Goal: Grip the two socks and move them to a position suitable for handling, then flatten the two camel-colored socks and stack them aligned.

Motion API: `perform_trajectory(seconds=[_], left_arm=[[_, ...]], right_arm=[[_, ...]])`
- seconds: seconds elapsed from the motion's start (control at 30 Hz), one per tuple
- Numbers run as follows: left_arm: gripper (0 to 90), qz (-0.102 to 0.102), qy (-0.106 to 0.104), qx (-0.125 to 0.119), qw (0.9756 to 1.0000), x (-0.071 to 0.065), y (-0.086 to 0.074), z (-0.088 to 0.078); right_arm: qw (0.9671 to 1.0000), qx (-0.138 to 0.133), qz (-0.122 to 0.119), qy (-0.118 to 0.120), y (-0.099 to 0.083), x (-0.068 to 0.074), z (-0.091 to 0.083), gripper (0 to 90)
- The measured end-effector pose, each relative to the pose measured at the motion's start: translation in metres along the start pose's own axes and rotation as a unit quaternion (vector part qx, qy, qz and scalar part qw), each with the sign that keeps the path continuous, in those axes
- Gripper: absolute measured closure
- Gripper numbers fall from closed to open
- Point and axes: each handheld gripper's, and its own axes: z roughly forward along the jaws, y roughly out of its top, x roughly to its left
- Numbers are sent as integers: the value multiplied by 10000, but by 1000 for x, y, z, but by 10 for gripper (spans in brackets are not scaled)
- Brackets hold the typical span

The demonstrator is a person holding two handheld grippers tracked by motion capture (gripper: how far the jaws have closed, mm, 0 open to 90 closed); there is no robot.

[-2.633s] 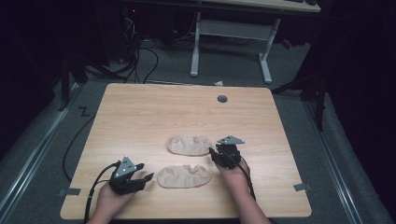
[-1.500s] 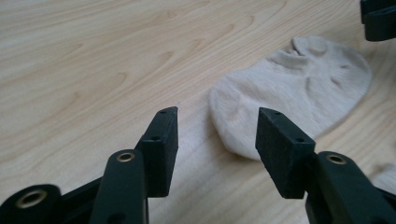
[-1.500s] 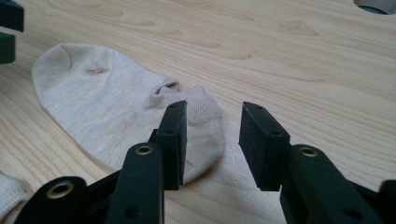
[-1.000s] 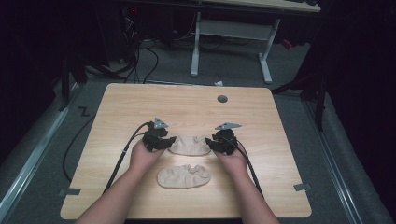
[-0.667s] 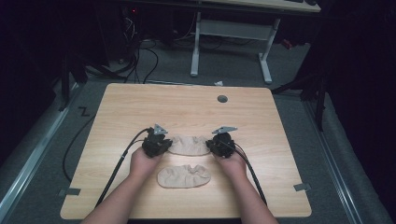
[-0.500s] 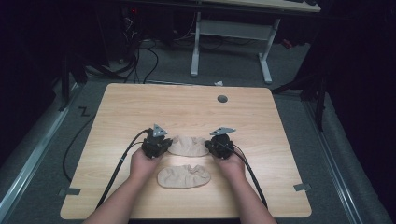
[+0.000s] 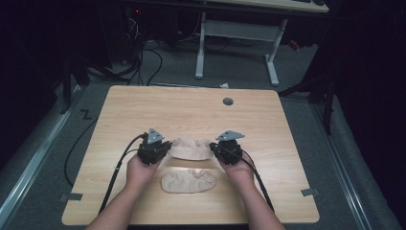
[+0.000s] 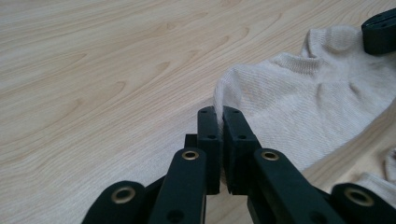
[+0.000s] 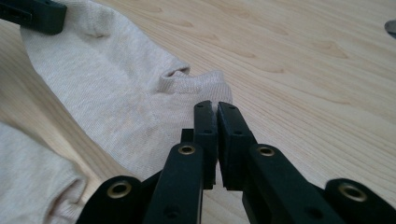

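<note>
High view: near edge of the table [image 7: 191,211] first, forearms come in from the bottom, then the spare sock [image 7: 188,180] lying flat between the hands, untouched. Just past it, the far sock [image 7: 191,148] is stretched between the two claws. Left claw [image 7: 163,149] is pinched on its left end, right claw [image 7: 215,149] on its right end. In the left gripper view the jaws have just closed and are pressed together on a fold of the far sock's edge [image 8: 299,107]; the right gripper view shows the same on the cuff end [image 9: 140,93], and the jaws there have just closed too. Both bites look thin, only the rim of the knit sits between the pads. Risks from here: fabric slips out of one claw if the hands pull apart too hard, since knit stretches and the bite is shallow. If only one layer is caught, the sock opens or sags instead of lifting flat. Uneven lift would twist it. Dragging it low toward the person could catch the spare sock and shove it out of place. Far half of the table is bare wood with a cable port [image 7: 228,101].
</note>
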Motion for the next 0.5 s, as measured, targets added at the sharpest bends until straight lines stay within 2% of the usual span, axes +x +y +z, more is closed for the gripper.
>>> perform_trajectory(seconds=[0.27,0.5], left_arm=[[866,-3,-32,-25,10000,-6,-5,-17],[866,13,-69,-86,9999,-16,-16,-33]], right_arm=[[9998,-164,-113,25,-1,13,-14,874],[9994,-282,-192,18,-9,25,-28,874]])
